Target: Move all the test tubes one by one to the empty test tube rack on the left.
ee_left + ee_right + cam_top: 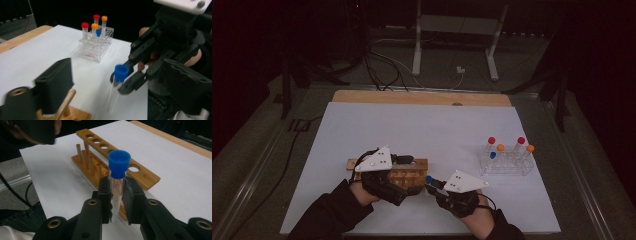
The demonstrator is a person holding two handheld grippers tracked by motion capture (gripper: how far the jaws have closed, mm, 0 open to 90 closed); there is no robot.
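Observation:
My right gripper (117,192) is shut on a clear test tube with a blue cap (118,170), gripped just below the cap and held upright. Behind it stands a wooden tube rack (142,176) with a row of empty holes. In the high view the tube (429,179) sits at the tip of the right gripper (432,182), just right of the wooden rack (412,172). My left gripper (404,160) hovers over that rack. Its fingers (53,85) stand wide apart and grip nothing, and the blue-capped tube (117,82) shows beyond them.
A clear plastic rack (507,162) at the right holds several tubes with red, orange and blue caps (96,48). A white sheet (412,125) covers the wooden table (422,97). Cables and stand legs lie on the floor beyond the far edge.

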